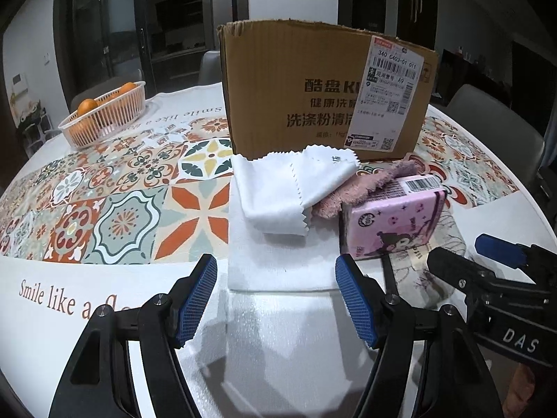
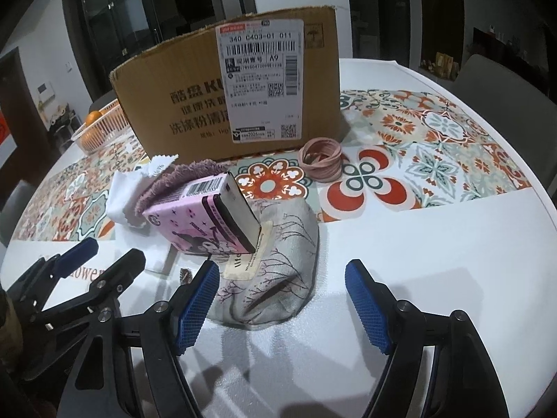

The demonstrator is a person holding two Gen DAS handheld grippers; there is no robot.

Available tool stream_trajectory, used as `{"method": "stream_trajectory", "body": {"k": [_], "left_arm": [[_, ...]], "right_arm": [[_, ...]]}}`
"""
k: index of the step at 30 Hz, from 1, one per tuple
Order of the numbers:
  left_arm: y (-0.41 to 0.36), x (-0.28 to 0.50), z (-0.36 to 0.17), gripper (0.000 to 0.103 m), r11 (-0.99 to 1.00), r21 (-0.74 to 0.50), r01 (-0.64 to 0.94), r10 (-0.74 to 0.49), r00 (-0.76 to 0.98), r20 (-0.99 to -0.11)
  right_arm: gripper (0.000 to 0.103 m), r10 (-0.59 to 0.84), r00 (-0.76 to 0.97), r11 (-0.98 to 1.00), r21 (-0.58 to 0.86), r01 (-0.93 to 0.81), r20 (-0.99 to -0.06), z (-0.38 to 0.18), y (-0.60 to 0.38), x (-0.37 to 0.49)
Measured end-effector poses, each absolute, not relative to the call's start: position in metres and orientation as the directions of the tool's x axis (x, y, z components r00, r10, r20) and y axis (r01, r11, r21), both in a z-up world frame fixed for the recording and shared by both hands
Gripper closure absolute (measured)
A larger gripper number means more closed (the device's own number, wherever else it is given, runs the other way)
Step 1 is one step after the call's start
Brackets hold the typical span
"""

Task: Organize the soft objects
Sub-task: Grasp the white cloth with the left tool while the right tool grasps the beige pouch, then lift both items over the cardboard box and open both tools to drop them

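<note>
A brown cardboard box (image 1: 323,90) stands at the back of the table, also in the right wrist view (image 2: 243,97). In front lie a folded white towel (image 1: 278,261), a white zigzag-edged cloth (image 1: 289,188), a pink fluffy cloth (image 1: 365,184), a pink tissue pack (image 1: 393,223) and a grey printed pouch (image 2: 278,264). The tissue pack (image 2: 205,219) leans on the pouch. A bundle of pink rubber bands (image 2: 322,158) lies by the box. My left gripper (image 1: 276,299) is open just before the towel. My right gripper (image 2: 282,303) is open around the pouch's near end.
A white basket of oranges (image 1: 104,115) stands at the back left. The patterned tablecloth (image 1: 122,191) covers the round table; its white edge (image 2: 452,261) curves off at right. Grey chairs (image 1: 497,129) stand behind. The right gripper shows in the left wrist view (image 1: 487,261).
</note>
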State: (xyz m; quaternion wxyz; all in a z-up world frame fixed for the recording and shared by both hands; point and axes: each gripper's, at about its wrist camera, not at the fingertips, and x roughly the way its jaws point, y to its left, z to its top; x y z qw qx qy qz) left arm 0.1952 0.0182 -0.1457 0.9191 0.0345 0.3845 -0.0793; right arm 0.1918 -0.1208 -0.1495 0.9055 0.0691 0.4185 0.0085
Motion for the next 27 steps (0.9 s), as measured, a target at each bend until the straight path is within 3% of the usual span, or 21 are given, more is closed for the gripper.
{"method": "stream_trajectory", "body": {"k": [5, 15, 16, 21, 23, 27], "left_arm": [[0.017, 0.206, -0.152, 0.033, 0.983, -0.023, 0.183, -0.139, 0.655, -0.743], [0.013, 0.215, -0.161, 0.036, 0.984, -0.014, 0.178, -0.122, 0.612, -0.781], [0.013, 0.215, -0.160, 0.039, 0.984, -0.015, 0.177, -0.122, 0.614, -0.780], [0.014, 0.213, -0.158, 0.078, 0.983, -0.018, 0.183, -0.131, 0.625, -0.770], [0.013, 0.212, -0.158, 0.087, 0.982, -0.015, 0.189, -0.133, 0.627, -0.768], [0.013, 0.204, -0.155, 0.091, 0.982, -0.016, 0.188, -0.134, 0.635, -0.761]], "right_arm": [[0.028, 0.077, 0.641, 0.990, 0.135, 0.042, -0.763, -0.154, -0.120, 0.196], [0.047, 0.091, 0.621, 0.990, 0.139, 0.028, -0.778, -0.162, -0.115, 0.202], [0.051, 0.092, 0.622, 0.990, 0.138, 0.026, -0.778, -0.162, -0.115, 0.202], [0.067, 0.082, 0.633, 0.992, 0.124, 0.022, -0.769, -0.158, -0.113, 0.198], [0.072, 0.086, 0.639, 0.993, 0.121, 0.012, -0.765, -0.155, -0.112, 0.197], [0.080, 0.094, 0.651, 0.992, 0.128, 0.004, -0.753, -0.149, -0.113, 0.192]]}}
